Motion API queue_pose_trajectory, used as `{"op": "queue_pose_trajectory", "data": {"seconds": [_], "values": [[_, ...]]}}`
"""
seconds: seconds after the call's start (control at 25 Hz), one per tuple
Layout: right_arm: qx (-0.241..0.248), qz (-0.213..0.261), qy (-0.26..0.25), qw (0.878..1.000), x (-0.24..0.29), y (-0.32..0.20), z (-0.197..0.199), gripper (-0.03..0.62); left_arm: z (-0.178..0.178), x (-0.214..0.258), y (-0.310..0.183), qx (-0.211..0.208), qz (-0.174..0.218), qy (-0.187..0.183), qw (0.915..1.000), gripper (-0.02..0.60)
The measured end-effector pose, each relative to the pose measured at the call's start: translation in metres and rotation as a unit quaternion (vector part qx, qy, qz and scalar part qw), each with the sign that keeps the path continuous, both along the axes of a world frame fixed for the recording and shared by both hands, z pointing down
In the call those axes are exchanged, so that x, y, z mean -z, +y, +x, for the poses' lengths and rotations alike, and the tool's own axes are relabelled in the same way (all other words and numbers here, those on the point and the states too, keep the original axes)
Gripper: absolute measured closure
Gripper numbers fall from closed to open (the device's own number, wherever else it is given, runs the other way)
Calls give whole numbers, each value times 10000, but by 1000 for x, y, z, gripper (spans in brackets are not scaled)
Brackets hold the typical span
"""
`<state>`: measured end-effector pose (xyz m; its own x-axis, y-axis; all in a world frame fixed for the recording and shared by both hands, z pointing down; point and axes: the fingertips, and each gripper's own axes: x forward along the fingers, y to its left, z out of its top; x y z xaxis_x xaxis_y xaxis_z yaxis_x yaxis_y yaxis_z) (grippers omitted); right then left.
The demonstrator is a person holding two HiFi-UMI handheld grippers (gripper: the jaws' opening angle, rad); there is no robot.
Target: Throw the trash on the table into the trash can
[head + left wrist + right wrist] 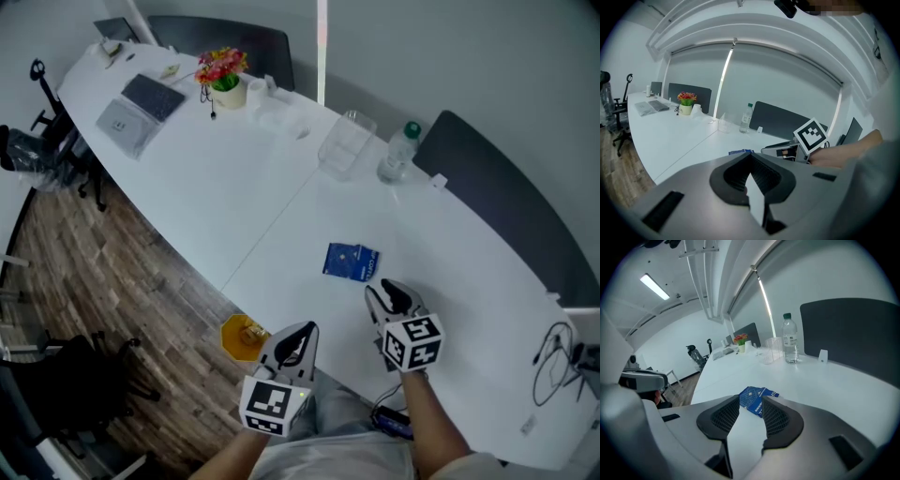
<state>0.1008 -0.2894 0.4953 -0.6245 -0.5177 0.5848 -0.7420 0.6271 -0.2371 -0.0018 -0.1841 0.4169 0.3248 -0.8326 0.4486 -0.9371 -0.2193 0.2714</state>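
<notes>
Looking down, we hold our right hand-held gripper [378,291] over the white counter [234,187] with its jaws apart and nothing pressed between them, aimed at the blue packet [351,262], which lies flat on the counter just beyond the tips. Our left hand-held gripper [302,330] hangs off the counter's near edge with its jaws closed together on nothing, and in the head view it shows just right of the small yellow trash can [242,337] standing on the wood floor [103,272]. Farther back on the counter we see a water bottle [398,155], a clear plastic container [345,145] and a pot of flowers [223,75].
</notes>
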Motion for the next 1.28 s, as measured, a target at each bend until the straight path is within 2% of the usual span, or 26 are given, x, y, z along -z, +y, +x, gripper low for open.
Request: {"op": "queue_pose_trajectory", "data": {"seconds": [0.36,0.8,1.04,1.28], "values": [[-356,-366,151,9986,-48,-31,-3,367,-5,-22,-5,46,-276,19,9996,581],[-449,-728,272,9960,-76,-40,-8,363,-16,-29,-3,161,-403,-7,9991,581],[-466,-720,33,9963,-67,-40,-10,516,-20,-30,0,239,-354,-27,9991,581],[-353,-687,-311,9965,-49,-34,-18,533,-24,-25,8,350,-322,-47,9989,581]]}}
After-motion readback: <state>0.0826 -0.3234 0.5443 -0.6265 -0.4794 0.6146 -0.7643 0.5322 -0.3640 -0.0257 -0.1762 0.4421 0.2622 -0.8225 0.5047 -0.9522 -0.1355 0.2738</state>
